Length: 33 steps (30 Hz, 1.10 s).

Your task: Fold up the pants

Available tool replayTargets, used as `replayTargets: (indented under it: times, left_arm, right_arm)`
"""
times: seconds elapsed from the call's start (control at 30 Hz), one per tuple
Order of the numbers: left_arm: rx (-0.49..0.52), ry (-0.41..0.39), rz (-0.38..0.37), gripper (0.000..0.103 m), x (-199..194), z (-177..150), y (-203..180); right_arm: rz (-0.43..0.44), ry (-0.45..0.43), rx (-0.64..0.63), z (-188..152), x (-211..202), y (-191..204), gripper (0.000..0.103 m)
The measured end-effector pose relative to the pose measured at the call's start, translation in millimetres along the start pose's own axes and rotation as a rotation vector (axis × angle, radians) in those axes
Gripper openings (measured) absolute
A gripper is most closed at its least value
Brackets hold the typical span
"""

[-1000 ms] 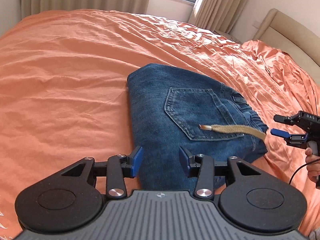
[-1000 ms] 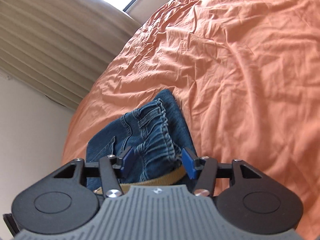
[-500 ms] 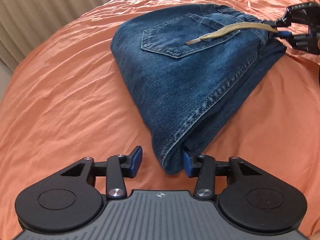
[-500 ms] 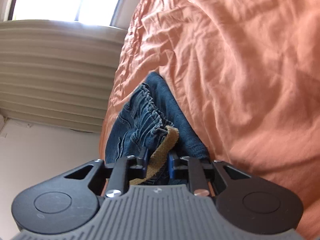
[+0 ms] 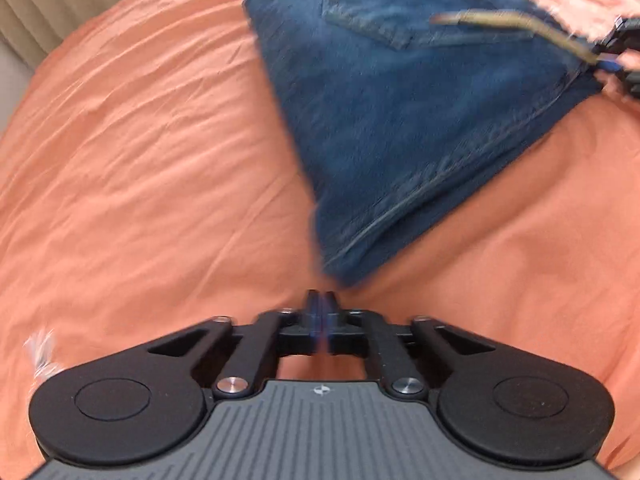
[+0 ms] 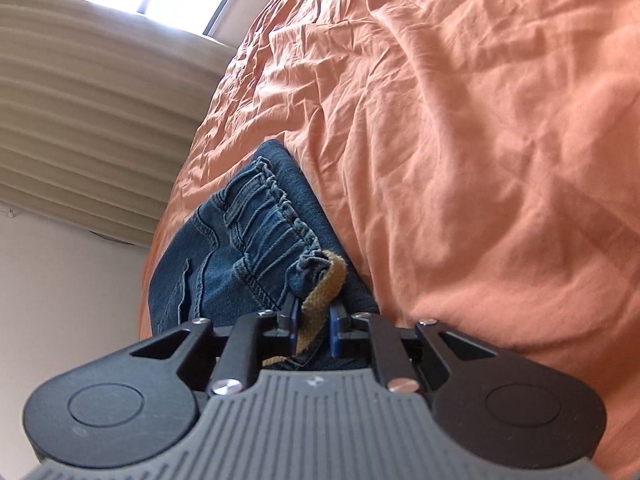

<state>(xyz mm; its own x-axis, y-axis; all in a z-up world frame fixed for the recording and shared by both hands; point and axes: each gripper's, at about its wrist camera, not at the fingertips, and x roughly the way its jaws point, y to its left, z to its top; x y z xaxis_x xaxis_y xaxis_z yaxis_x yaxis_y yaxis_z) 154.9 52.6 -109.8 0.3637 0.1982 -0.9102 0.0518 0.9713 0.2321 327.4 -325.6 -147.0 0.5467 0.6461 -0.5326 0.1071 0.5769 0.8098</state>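
Left wrist view, blurred: the folded pants lie on the orange bed sheet, back pocket up, a tan drawstring trailing across them; the left claw is clenched with nothing between its pads, just short of the pants' near corner; the right claw sits at the far right corner.

Right wrist view: the right claw grasps the drawstring and denim at the gathered waistband; curtains hang behind.

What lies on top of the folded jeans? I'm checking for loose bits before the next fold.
A tan drawstring trails across the jeans near the back pocket; its other end, toward the right gripper, is hidden.
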Motion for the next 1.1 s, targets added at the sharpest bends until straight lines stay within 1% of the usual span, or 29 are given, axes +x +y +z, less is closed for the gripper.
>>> replayTargets:
  times: [0.03,0.07,0.1,0.13,0.17,0.2,0.23,0.27,0.3,0.33,0.37,0.43,0.5,0.57,0.7,0.8,0.87,0.9,1.0,1.1]
  left_arm:
    - [-0.008,-0.007,0.014,0.000,-4,-6,6]
    - [-0.036,-0.014,-0.003,0.001,-8,-11,14]
    - [-0.072,-0.026,-0.022,0.002,-13,-14,22]
    - [-0.108,-0.048,-0.038,0.006,-19,-16,30]
    - [-0.140,-0.069,-0.043,0.009,-26,-15,37]
    - [-0.165,-0.086,-0.046,0.010,-31,-13,42]
    - [-0.190,-0.104,-0.049,0.011,-35,-10,47]
    - [-0.210,-0.118,-0.056,0.017,-41,-6,50]
    - [-0.224,-0.129,-0.065,0.019,-44,-2,52]
    - [-0.235,-0.141,-0.070,0.025,-49,2,52]
    - [-0.244,-0.155,-0.065,0.030,-51,11,51]
    - [-0.247,-0.178,-0.055,0.033,-53,27,50]
    - [-0.250,-0.193,-0.048,0.036,-55,40,50]
    - [-0.257,-0.207,-0.057,0.042,-57,49,51]
    - [-0.286,-0.247,-0.121,0.051,-52,68,58]
    - [-0.289,-0.274,-0.156,0.055,-47,79,62]
    - [-0.301,-0.292,-0.186,0.060,-42,85,65]
    - [-0.311,-0.295,-0.202,0.060,-38,88,68]
    - [-0.363,-0.304,-0.274,0.062,-22,93,82]
    - [-0.464,-0.301,-0.369,0.064,0,94,101]
  right_arm:
    - [-0.004,-0.003,-0.010,-1,-3,2,0.012]
    - [-0.010,-0.008,-0.021,-1,-7,4,0.014]
    - [-0.016,-0.017,-0.035,-2,-14,7,0.018]
    - [-0.032,-0.029,-0.047,-1,-18,9,0.021]
    - [-0.065,-0.046,-0.072,-1,-24,13,0.030]
    - [-0.080,-0.060,-0.094,-1,-29,16,0.035]
    - [-0.080,-0.069,-0.114,0,-34,17,0.037]
    - [-0.074,-0.068,-0.127,-1,-41,18,0.038]
    - [-0.069,-0.065,-0.138,-2,-44,20,0.040]
    - [-0.057,-0.064,-0.155,-3,-49,21,0.045]
    - [-0.052,-0.060,-0.176,-4,-50,24,0.046]
    - [-0.056,-0.051,-0.236,-8,-51,31,0.051]
    - [-0.062,-0.053,-0.294,-12,-51,40,0.058]
    - [-0.062,-0.047,-0.353,-13,-52,50,0.060]
    - [-0.063,-0.018,-0.426,-14,-52,64,0.060]
    - [-0.080,0.000,-0.441,-6,-46,70,0.060]
    - [-0.091,0.015,-0.472,2,-39,77,0.060]
    - [-0.091,0.028,-0.488,7,-34,81,0.060]
    - [-0.071,0.076,-0.487,24,-15,86,0.060]
    - [-0.044,0.124,-0.437,43,7,83,0.060]
